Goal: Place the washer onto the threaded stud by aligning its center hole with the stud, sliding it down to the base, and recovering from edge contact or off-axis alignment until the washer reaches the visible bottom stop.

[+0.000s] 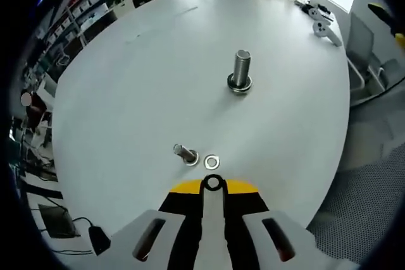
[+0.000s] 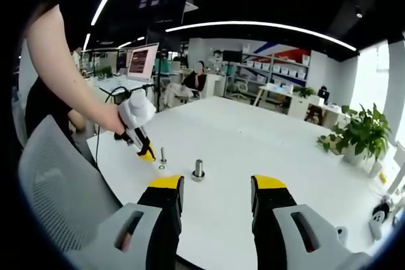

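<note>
White table [image 1: 126, 93], two studs [image 1: 240, 73], two washers [image 1: 212, 159]

we count two threaded studs on the table [image 1: 126, 93]: one big stud [image 1: 240, 71] and one small stud [image 1: 185, 153]. washers: one loose washer [image 1: 212, 160] lying flat, one held washer [image 1: 213, 183] at the left gripper's tips. also two white controllers [image 1: 321, 22] and two potted plants [image 2: 361, 134].

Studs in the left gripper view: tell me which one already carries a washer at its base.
The larger stud, farther from the left gripper, has a washer ringing its base. The smaller stud has none; a loose washer lies flat beside it.
</note>
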